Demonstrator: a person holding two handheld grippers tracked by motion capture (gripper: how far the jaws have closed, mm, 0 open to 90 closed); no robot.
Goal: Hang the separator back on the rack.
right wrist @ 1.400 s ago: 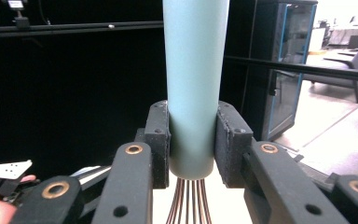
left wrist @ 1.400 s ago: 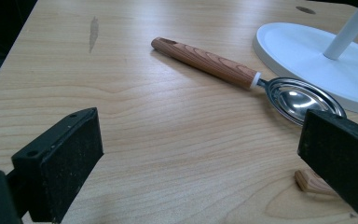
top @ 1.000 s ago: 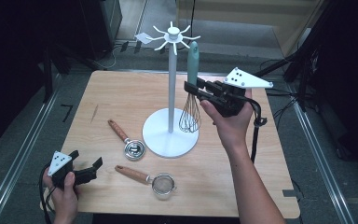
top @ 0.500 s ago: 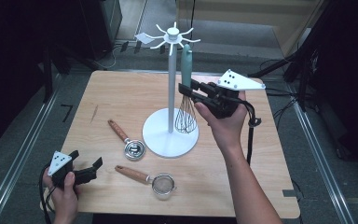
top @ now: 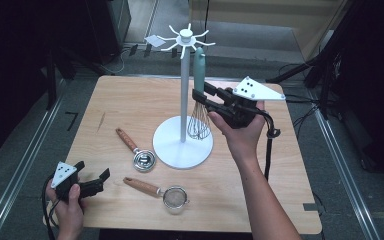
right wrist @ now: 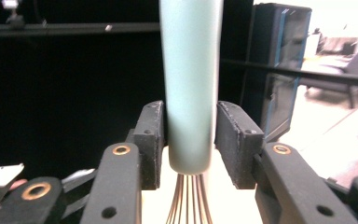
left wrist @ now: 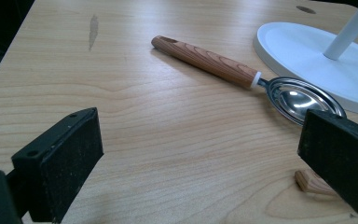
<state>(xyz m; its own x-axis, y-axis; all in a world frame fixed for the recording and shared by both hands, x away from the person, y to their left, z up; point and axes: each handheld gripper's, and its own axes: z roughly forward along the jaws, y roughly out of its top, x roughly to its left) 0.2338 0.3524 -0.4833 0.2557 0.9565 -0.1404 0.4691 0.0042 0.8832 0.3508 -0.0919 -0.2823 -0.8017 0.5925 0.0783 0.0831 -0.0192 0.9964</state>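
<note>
Two grippers are at work. Up beside the white stand (top: 182, 100), the right gripper (top: 203, 97) has its jaws around the whisk's (top: 199, 95) green handle, which hangs upright from a hook; they have just been opening, and a small gap shows at the right pad. At the near left corner of the table (top: 130, 100), the left gripper (top: 92, 176) rests with jaws wide and empty.

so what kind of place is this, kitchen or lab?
Likely a lab recording station, not a kitchen: a bare wooden table ringed by dark equipment racks, floor cables, and a staged utensil stand.
</note>
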